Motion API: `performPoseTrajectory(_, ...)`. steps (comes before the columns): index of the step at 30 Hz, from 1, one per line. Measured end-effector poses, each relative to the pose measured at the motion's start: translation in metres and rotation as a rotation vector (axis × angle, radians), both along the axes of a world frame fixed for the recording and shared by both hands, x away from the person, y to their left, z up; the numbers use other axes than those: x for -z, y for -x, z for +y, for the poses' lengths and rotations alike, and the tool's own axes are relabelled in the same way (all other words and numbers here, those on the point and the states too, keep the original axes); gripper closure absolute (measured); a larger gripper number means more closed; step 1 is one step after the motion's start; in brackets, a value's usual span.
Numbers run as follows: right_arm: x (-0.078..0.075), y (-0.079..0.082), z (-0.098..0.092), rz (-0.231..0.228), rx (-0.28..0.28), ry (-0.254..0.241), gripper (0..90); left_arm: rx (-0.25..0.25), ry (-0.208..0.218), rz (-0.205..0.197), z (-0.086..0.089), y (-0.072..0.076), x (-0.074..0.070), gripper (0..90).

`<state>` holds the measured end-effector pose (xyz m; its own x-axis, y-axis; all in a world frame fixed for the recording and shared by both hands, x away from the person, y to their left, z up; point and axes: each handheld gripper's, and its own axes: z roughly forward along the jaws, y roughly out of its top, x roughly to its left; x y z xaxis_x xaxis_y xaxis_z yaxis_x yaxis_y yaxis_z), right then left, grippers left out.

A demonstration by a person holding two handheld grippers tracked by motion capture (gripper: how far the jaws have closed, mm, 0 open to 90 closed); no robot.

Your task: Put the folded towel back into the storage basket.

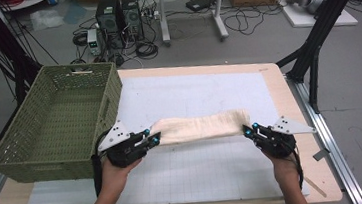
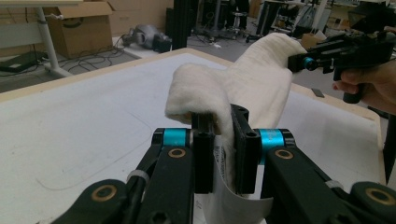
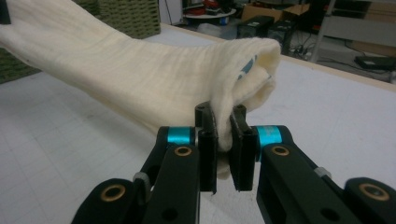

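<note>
A green basket [image 1: 55, 121] sits at the table's left edge. Your left gripper [image 1: 153, 137] clamps the cloth [image 1: 199, 127] at its left end; the cloth stretches above the white mat [image 1: 200, 168] to your right gripper [image 1: 250, 129], clamped on its right end.

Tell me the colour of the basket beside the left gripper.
Olive green woven basket, clearest in the high view.

A cream towel [image 1: 200, 127], apparently folded lengthwise, stretches across the table [image 1: 278, 92], each end pinched in tongs.
</note>
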<state>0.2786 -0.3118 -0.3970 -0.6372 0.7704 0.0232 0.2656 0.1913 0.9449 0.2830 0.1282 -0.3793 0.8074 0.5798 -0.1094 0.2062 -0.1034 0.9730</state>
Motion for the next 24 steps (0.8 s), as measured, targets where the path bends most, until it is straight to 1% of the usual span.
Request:
performPoseTrajectory(2,-0.001,-0.002,0.0,-0.009,-0.011,-0.008,83.5,0.0,0.004,-0.011,0.001,0.002,-0.003,80.9)
performPoseTrajectory(4,-0.002,-0.003,0.001,-0.006,-0.019,-0.015,83.5,0.0,0.001,-0.022,0.003,0.003,-0.007,80.9)
performPoseTrajectory(9,-0.011,-0.008,0.005,-0.017,-0.034,-0.014,83.5,-0.007,0.005,-0.048,0.007,0.007,-0.018,80.9)
performPoseTrajectory(15,-0.026,-0.015,0.012,-0.034,-0.048,-0.021,83.5,-0.025,0.031,-0.06,0.015,0.011,-0.026,80.9)
performPoseTrajectory(24,-0.04,-0.029,0.026,-0.044,-0.075,-0.023,83.5,-0.053,0.045,-0.083,0.028,0.016,-0.035,80.9)
